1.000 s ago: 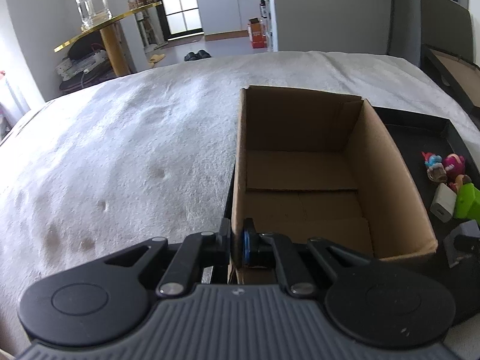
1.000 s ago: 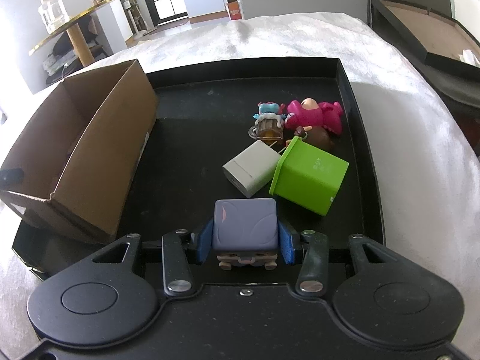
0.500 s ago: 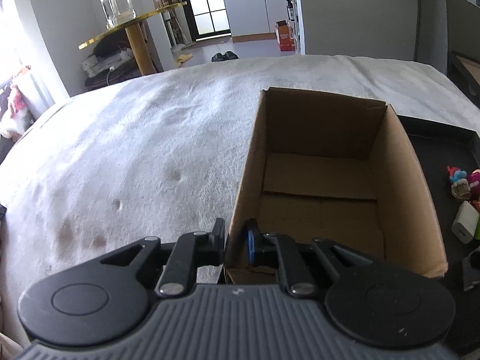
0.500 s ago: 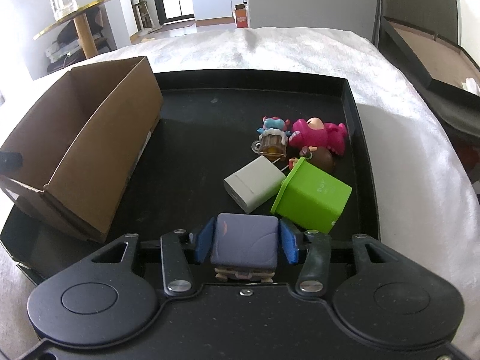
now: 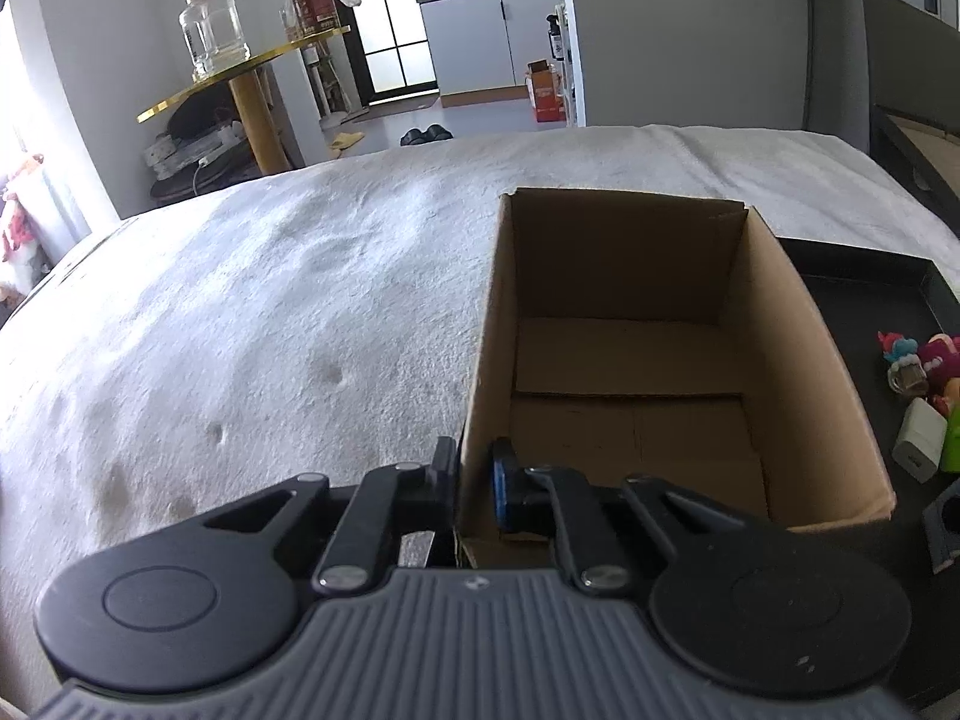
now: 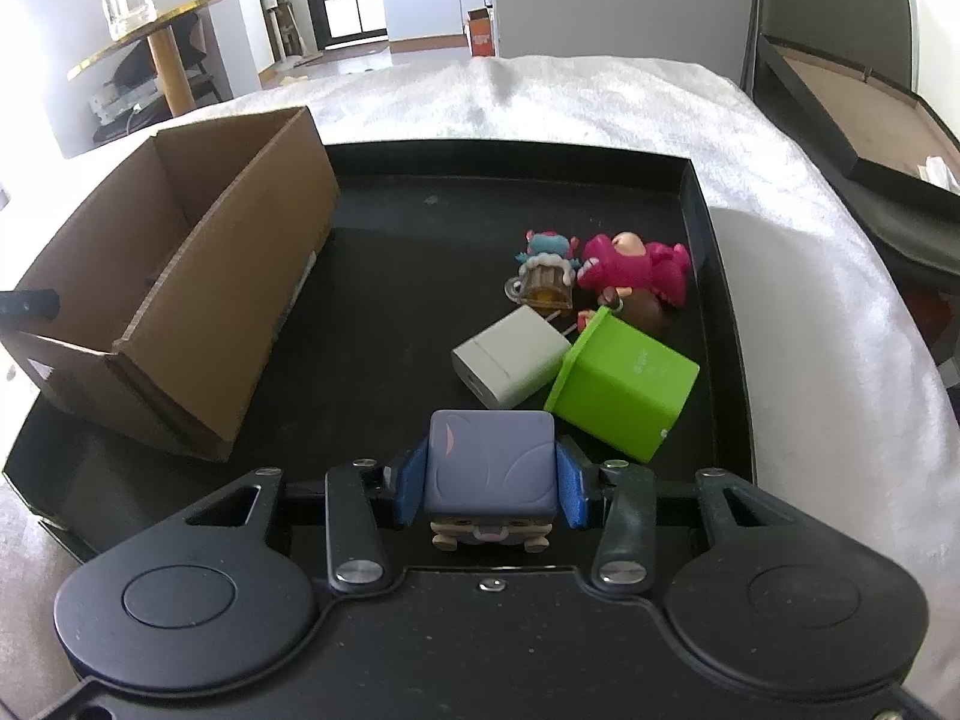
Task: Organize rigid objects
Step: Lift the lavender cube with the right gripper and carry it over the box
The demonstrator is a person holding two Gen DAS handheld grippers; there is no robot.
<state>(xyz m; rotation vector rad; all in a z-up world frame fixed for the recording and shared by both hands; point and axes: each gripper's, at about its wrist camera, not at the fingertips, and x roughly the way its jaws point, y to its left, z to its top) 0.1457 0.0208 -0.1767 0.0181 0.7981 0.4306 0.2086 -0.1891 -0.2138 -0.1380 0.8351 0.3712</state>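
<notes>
Cube toy (image 6: 489,471) sits clamped (squarely) between right gripper (image 6: 489,489) pads.

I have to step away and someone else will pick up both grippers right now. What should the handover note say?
Left gripper: shut on the near corner wall of the cardboard box, steadying it.
Right gripper: shut on the purple cube toy; its jaws have just closed further on it, and it is not yet over the box.
Box: standing on the black tray, nothing in it yet.
Left on the tray: white charger, green block, pink figure, small blue-haired figure, and a brown piece partly hidden behind the block.
Done: none boxed. Next, likely: drop the cube in the box, then the others.
</notes>
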